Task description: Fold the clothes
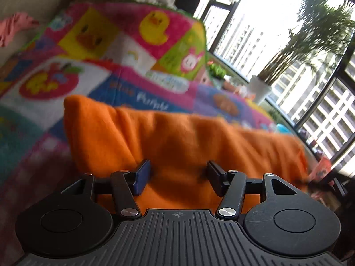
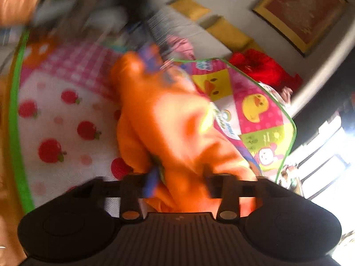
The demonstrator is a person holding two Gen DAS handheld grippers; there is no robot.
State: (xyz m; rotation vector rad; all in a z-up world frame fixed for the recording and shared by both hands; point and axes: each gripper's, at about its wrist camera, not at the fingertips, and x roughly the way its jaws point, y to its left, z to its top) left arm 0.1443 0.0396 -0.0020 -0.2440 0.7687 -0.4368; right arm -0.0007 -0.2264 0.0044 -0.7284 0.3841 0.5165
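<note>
Left wrist view first: the left gripper (image 1: 178, 175) has its jaws parted wide, and the orange fleece garment (image 1: 182, 137) fills the gap between them, so nothing is pinched on this side. One blue-padded finger (image 1: 142, 178) sits on the left, the black one on the right, both low against the cloth. That garment lies as a long band across the near part of the patchwork play mat (image 1: 124, 51), running left to right, its left end a rounded edge that looks like a fold. Far right, big windows (image 1: 255, 35) and a potted palm (image 1: 310, 44); a pink garment (image 1: 15, 26) sits far left. My read: the wide-open stance suits either reaching in for an edge or letting one go, and this scene fits both.

Right wrist view now, heavily blurred: the right gripper (image 2: 180, 184) also looks spread, with orange cloth bunched between and past the fingers; whether a pad actually grips it, I cannot tell. The garment stretches away from near to far over the mat's strawberry panel (image 2: 57, 119), rumpled rather than flat. A red garment (image 2: 261, 68) waits far right by the wall, likely more folding stock
</note>
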